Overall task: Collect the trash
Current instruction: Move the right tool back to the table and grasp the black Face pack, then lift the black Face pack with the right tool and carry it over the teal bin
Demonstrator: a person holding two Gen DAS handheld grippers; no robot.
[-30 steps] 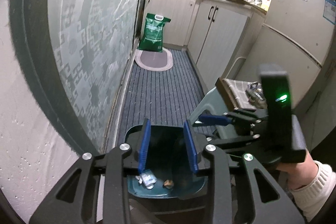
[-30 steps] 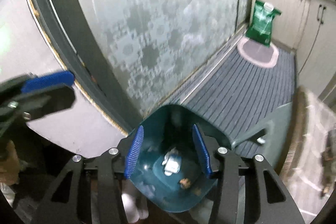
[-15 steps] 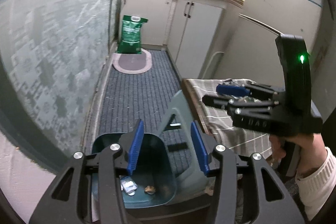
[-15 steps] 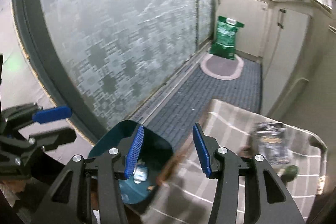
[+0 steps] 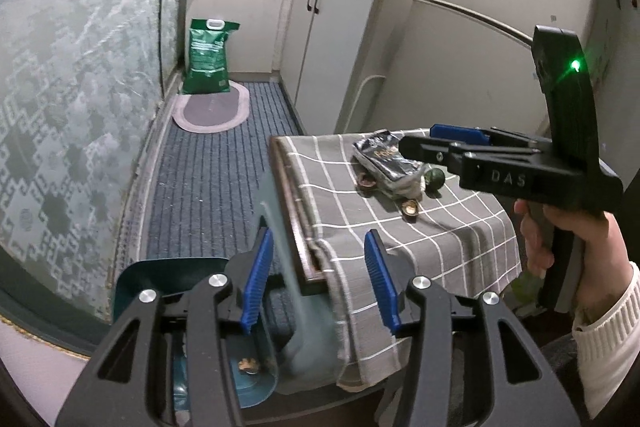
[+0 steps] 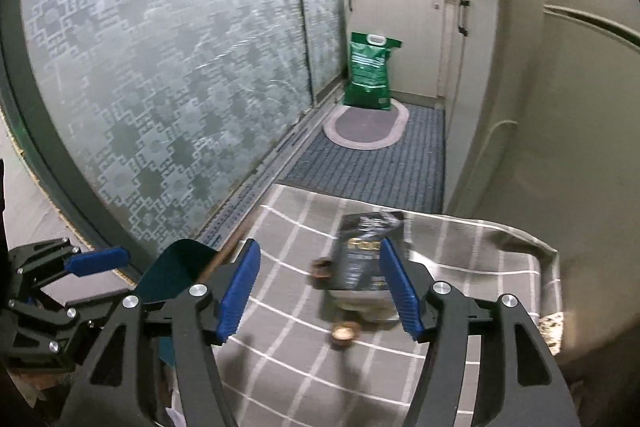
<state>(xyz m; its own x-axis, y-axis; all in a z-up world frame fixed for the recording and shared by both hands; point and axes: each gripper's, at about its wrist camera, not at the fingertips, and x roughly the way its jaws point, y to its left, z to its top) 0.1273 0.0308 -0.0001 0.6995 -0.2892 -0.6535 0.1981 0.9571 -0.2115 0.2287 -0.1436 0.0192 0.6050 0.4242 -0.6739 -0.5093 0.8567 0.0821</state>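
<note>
A black snack bag [image 5: 384, 163] lies on the table's grey checked cloth [image 5: 420, 235], with two nut shells [image 5: 367, 182] and a round green thing [image 5: 435, 179] beside it. My right gripper [image 6: 320, 291] hovers just short of the bag [image 6: 366, 251], its jaws opening and nothing between the pads. A shell [image 6: 344, 333] lies below it. My left gripper [image 5: 320, 283] is open over the table's corner and the teal bin [image 5: 160, 279], gripping nothing. Scraps [image 5: 248, 365] lie in the bin's bottom. The bin's tilted lid [image 5: 304, 307] is blurred.
A frosted glass door [image 5: 80, 67] runs along the left. A green sack [image 5: 208, 61] and an oval mat [image 5: 212, 107] are at the far end of the striped floor mat. White cabinets [image 5: 332, 47] and a fridge [image 5: 500, 7] stand behind the table.
Both views have swung right from the bin to the table, bringing the bag and shells into sight. Both grippers' jaws have widened, the right one most in the last half second.
</note>
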